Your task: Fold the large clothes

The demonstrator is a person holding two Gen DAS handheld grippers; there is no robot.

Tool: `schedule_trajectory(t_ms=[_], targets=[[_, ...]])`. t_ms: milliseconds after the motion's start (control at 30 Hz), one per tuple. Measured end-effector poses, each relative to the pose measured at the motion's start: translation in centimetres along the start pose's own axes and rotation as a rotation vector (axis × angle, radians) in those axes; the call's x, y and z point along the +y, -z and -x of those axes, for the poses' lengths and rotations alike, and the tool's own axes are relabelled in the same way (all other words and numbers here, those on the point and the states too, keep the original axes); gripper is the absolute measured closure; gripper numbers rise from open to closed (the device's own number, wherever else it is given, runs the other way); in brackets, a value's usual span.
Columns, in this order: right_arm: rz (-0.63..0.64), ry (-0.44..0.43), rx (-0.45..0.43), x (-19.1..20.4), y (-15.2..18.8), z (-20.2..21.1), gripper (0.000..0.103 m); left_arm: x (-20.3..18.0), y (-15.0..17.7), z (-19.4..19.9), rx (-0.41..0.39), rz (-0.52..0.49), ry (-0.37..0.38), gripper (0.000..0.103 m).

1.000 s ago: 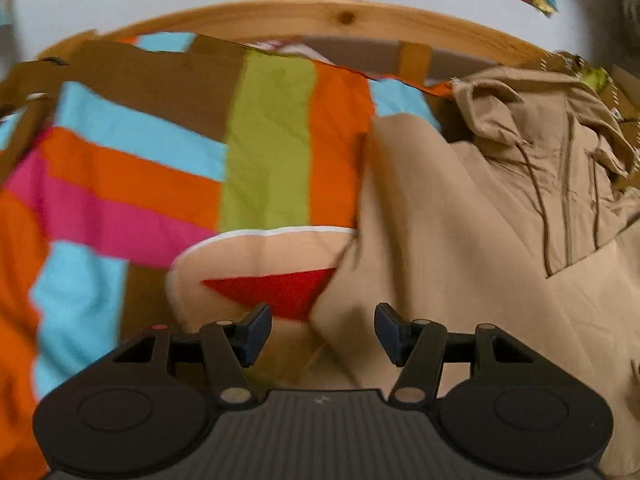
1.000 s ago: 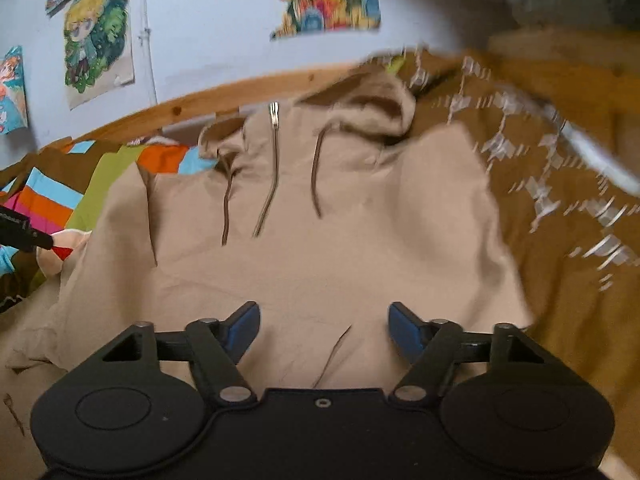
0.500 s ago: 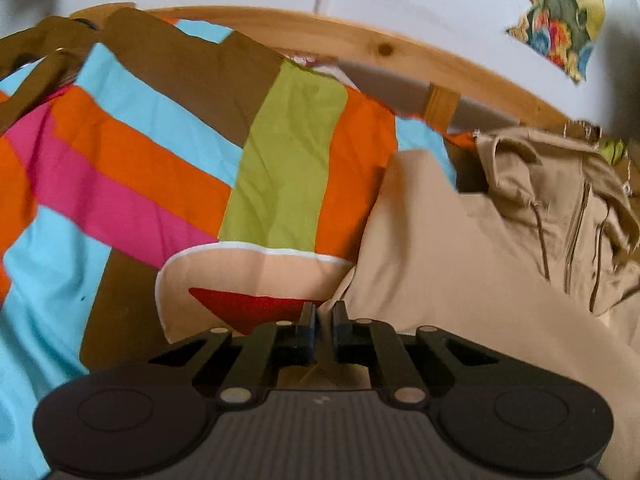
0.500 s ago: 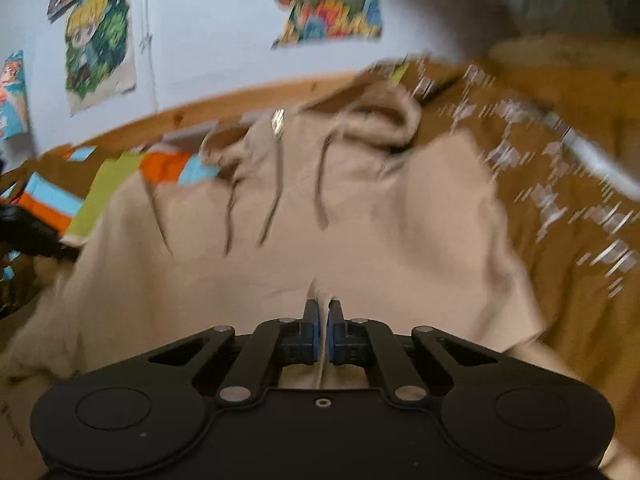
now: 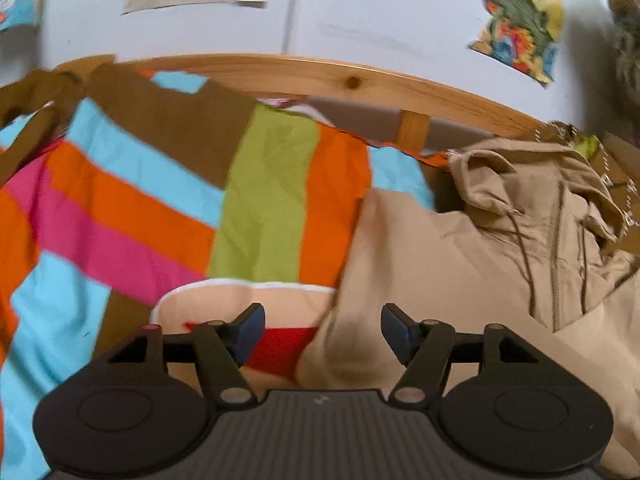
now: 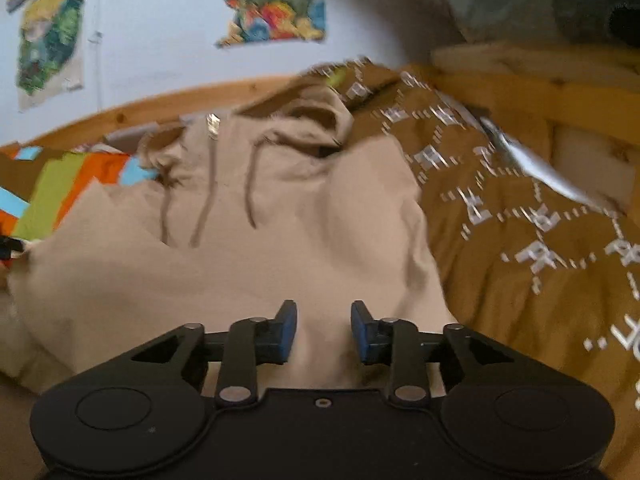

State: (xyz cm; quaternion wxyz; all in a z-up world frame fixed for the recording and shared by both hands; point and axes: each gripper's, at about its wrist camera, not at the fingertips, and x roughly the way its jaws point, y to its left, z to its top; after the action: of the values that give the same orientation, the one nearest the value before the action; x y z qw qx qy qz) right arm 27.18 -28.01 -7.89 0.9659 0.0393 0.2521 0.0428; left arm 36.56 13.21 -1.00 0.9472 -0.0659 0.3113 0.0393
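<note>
A large beige zip hoodie [image 6: 248,248] lies spread on the bed, hood and drawstrings toward the wooden headboard. In the left wrist view its left edge [image 5: 440,264] lies over the striped cover. My left gripper [image 5: 322,326] is open, just above the hoodie's left edge, holding nothing. My right gripper [image 6: 324,330] is open, fingers a little apart, over the hoodie's lower right part, with no cloth between the pads.
A bright striped bedcover [image 5: 160,208] lies left of the hoodie. A brown blanket with white print [image 6: 520,240] lies to its right. A wooden bed rail [image 5: 360,80] and a wall with posters [image 6: 272,4] stand behind.
Both grippers closed on the hoodie cloth half a second ago and have now opened again, letting it go. The hoodie's lower part now lies folded up over its body.
</note>
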Motion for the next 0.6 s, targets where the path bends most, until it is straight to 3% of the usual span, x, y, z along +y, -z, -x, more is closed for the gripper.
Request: schedule_trajectory(t_ms=[67,200,300,367,433,567,600], targets=[[0.034,-0.099,-0.008,1.0,-0.2,0.1,0.053,-1.0,-0.3,-1.0,0.023,-0.032,-0.023,0.034],[0.193,-0.265,0.003,4.3,0.2,0.7,0.051,-2.1,-0.6,-4.6,0.105,-0.076,-0.131,0.034],[0.322,-0.289,0.105,6.4,1.3,-0.4,0.051,-2.7,-0.3,-7.6,0.168,-0.100,-0.210,0.030],[0.342,-0.268,0.150,6.8,1.9,-1.3,0.050,-3.2,0.3,-8.0,0.141,-0.123,-0.237,0.026],[0.353,-0.251,0.141,7.1,2.2,-1.6,0.047,-3.3,0.6,-7.7,0.126,-0.124,-0.247,0.027],[0.365,-0.241,0.124,7.3,2.4,-1.3,0.046,-2.9,-1.1,-6.1,0.121,-0.013,-0.189,0.026],[0.354,-0.249,0.123,7.1,2.1,-1.3,0.044,-3.0,-2.0,-5.7,0.098,0.007,-0.154,0.020]])
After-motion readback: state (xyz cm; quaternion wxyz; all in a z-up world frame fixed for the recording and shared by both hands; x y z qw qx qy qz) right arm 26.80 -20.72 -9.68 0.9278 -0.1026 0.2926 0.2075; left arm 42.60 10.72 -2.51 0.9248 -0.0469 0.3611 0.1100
